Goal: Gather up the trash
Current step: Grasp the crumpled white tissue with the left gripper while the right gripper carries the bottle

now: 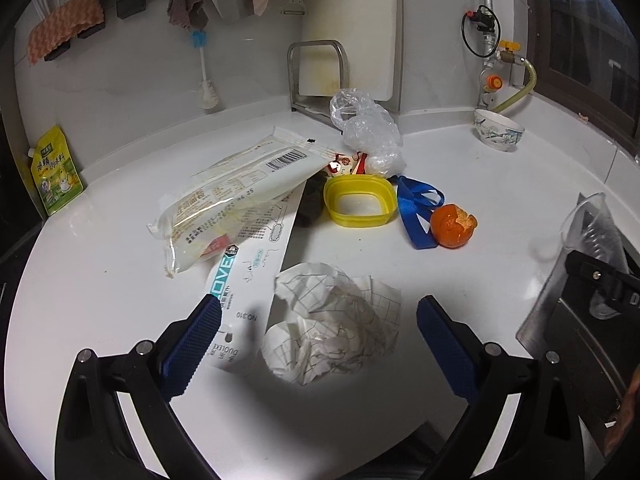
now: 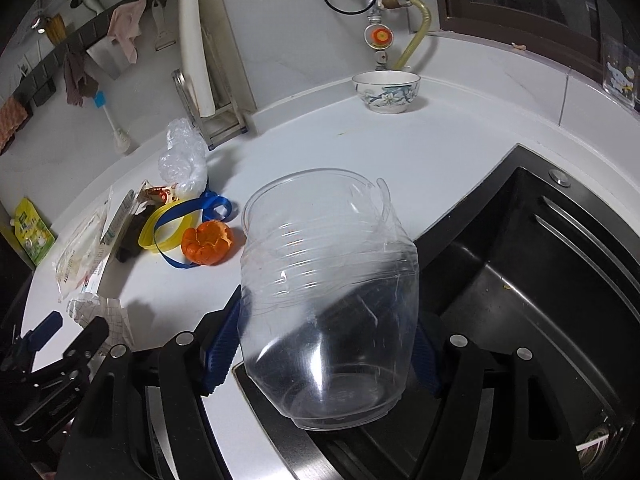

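Note:
A crumpled white paper wad (image 1: 332, 328) lies on the white counter (image 1: 500, 208) between the blue pads of my open left gripper (image 1: 320, 332), apart from both. Behind it are a white card package (image 1: 252, 280), a clear food wrapper (image 1: 232, 196), a yellow plastic ring (image 1: 360, 200), a blue ribbon (image 1: 416, 208), an orange peel (image 1: 454, 220) and a clear plastic bag (image 1: 368, 132). My right gripper (image 2: 324, 344) is shut on a tilted clear plastic container (image 2: 328, 280), held over the sink's edge. The left gripper (image 2: 72, 328) shows at that view's lower left.
A black sink (image 2: 540, 280) lies to the right of the counter. A patterned bowl (image 2: 386, 90) stands by the back wall near a gas pipe (image 2: 380, 36). A metal rack with a cutting board (image 1: 316, 76) and a yellow-green pouch (image 1: 56, 172) stand along the wall.

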